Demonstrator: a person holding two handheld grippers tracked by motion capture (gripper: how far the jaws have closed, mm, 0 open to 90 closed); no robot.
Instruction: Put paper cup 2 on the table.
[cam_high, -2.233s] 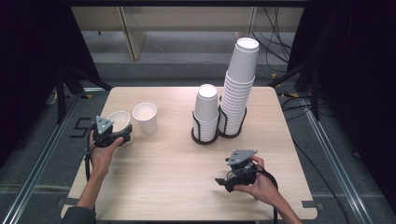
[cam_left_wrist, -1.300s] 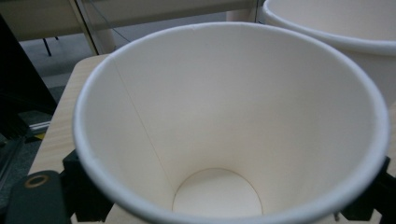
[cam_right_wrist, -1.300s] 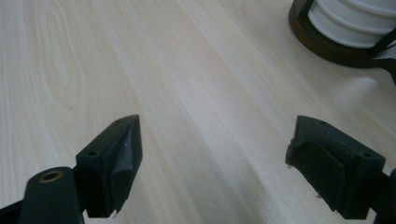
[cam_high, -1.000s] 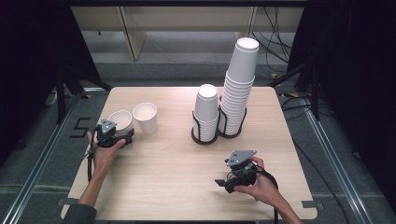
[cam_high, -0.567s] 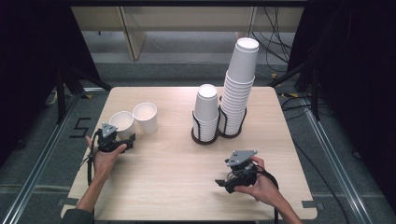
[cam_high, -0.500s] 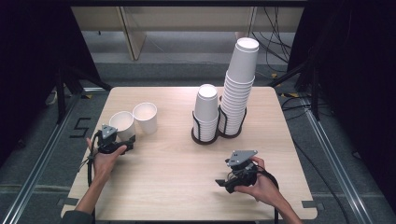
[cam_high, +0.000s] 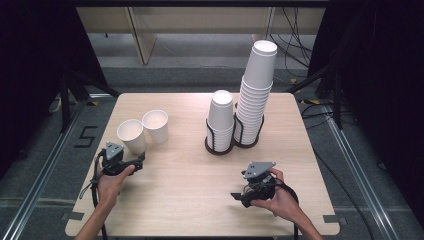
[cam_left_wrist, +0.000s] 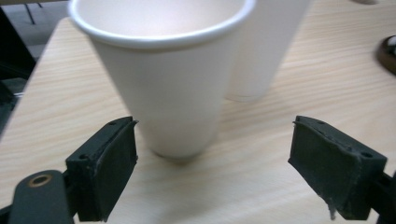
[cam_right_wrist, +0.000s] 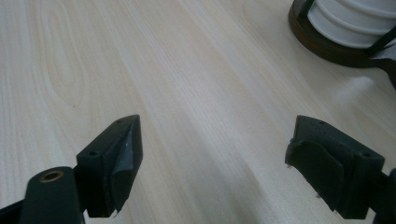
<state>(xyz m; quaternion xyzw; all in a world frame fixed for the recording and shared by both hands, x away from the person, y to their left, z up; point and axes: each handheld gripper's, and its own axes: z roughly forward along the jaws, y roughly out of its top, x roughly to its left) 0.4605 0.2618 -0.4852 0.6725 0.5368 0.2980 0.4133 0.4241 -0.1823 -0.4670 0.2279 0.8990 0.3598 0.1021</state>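
My left hand-held gripper (cam_left_wrist: 212, 179) open, jaws wide apart, clear of near paper cup (cam_left_wrist: 168, 79). Cup upright on surface (cam_high: 190, 180), just ahead of jaws, second cup (cam_high: 155, 125) beside it. My right hand-held gripper (cam_right_wrist: 215, 172) open over bare wood, cup rack (cam_right_wrist: 327, 44) ahead.

— How many loose paper cups stand on the table?
— Two: one (cam_high: 131, 135) beside another (cam_high: 155, 125).
— And stacks?
— Two stacks in wire holders, a short stack (cam_high: 220, 117) and a tall stack (cam_high: 255, 90). Two handheld grippers, too.
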